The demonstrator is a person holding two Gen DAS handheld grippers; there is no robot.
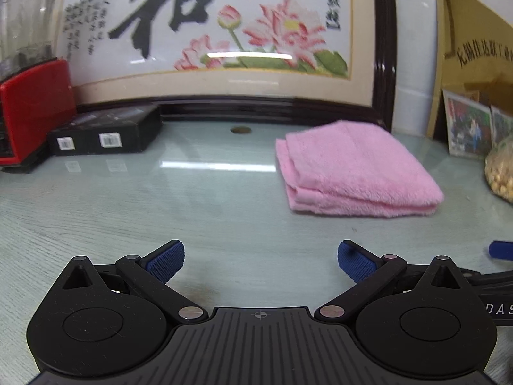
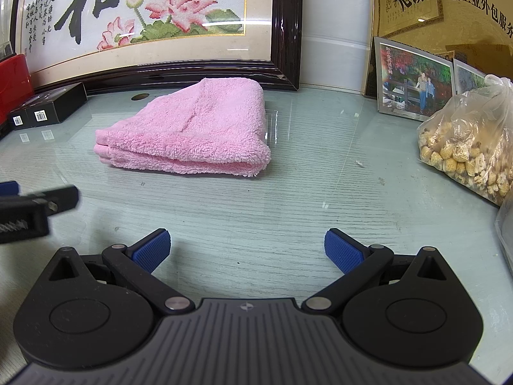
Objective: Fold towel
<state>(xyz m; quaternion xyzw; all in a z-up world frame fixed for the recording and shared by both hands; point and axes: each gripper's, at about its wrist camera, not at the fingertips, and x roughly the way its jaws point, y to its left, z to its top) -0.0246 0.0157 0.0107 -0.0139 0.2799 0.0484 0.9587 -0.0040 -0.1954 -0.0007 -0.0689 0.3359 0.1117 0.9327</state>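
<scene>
Glass-topped table (image 2: 288,192), folded pink towel (image 2: 192,131), framed embroidery (image 2: 144,16) behind

We hold our left gripper (image 1: 260,261) low and level, its blue-padded fingers (image 1: 166,261) spread wide with nothing between them. Our right gripper (image 2: 247,250) sits the same way, jaws wide apart and empty. Each shows at the edge of the other's view: the right's blue tip to the left's right, the left's black body to the right's left.
</scene>
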